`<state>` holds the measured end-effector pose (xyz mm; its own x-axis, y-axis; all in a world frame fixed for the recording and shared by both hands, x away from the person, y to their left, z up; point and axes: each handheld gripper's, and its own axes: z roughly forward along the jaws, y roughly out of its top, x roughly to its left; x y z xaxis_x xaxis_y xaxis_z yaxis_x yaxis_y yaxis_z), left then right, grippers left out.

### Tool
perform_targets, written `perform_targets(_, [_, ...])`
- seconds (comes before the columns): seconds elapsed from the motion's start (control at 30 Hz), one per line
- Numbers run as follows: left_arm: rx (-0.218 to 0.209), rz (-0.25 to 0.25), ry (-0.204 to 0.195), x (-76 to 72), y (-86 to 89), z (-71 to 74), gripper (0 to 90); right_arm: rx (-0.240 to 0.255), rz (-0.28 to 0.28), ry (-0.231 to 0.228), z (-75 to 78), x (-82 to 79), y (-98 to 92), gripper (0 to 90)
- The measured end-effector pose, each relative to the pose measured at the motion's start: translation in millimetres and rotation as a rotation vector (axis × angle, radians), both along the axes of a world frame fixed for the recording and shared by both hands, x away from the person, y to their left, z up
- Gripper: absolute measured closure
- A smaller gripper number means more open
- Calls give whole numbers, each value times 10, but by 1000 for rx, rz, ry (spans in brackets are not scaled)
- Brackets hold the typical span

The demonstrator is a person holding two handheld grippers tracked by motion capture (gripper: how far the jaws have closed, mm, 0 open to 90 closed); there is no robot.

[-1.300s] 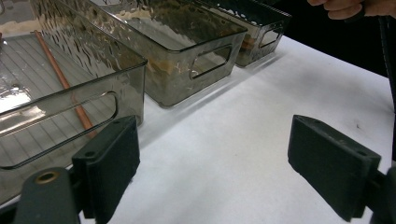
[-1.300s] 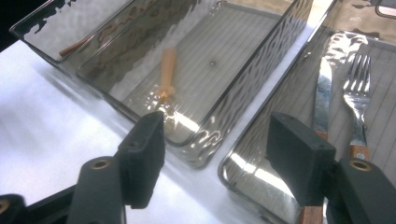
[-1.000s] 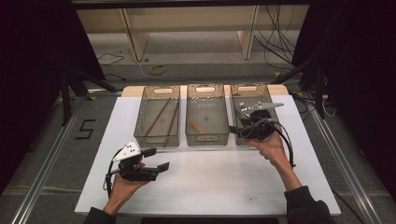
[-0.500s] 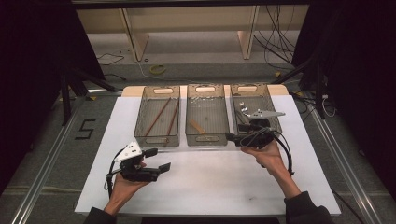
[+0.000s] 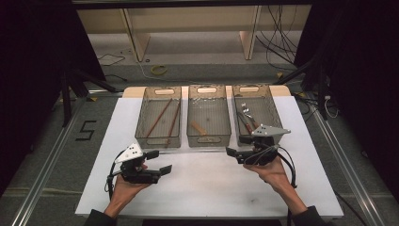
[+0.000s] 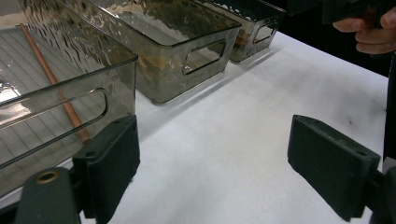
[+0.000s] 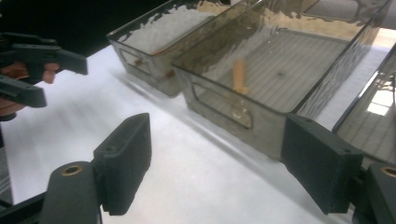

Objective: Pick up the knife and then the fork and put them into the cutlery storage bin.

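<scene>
Three smoky clear bins stand in a row at the back of the white table (image 5: pixel 207 188). The left bin (image 5: pixel 161 137) holds brown sticks (image 5: pixel 160 118), the middle bin (image 5: pixel 208 134) a short wooden piece (image 5: pixel 198 127), and the right bin (image 5: pixel 269 109) metal utensils (image 5: pixel 247 117). My left gripper (image 5: pixel 160 161) rests open near the front left, empty (image 6: pixel 222 163). My right gripper (image 5: pixel 236 146) is just in front of the gap between the middle and right bins. Its jaws have just been opening and stand wide with nothing between them (image 7: pixel 223 163).
The right gripper view looks onto the middle bin's front wall (image 7: pixel 224 109) and the wooden piece (image 7: pixel 239 74), with the left gripper (image 7: pixel 37 70) far off. Cables and shelf legs lie beyond the table. Bare white table (image 6: pixel 261 116) stretches between the two hands.
My right gripper has drawn back from over the right bin toward the person and sunk slightly, its jaws spreading wider. The left gripper has stayed put.
</scene>
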<state>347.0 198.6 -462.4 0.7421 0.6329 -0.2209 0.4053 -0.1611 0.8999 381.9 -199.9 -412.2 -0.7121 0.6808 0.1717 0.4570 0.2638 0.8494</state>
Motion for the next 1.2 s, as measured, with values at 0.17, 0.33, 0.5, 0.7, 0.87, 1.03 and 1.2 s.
perform_targets(0.17, [-2,-3,1,-4,-1,1,162,18,11,-12,-68,-117,-28,256])
perform_targets(0.33, [-2,-17,8,2,-6,-4,162,23,6,-24,-154,-213,-69,253])
perform_targets(0.5, [-1,-17,8,-1,-10,-4,162,19,7,-26,-206,-293,-104,243])
perform_targets(0.7, [-2,-15,4,-3,-11,-5,162,22,10,-40,-274,-393,-154,243])
perform_targets(0.87, [-12,-19,2,-10,-11,-2,161,32,-7,-49,-293,-435,-208,241])
perform_targets(1.03, [-17,-22,8,-18,-15,-5,161,26,-24,-42,-329,-470,-243,229])
perform_targets(1.2, [-10,-26,10,-18,-18,-10,161,30,-34,-37,-360,-508,-296,228])
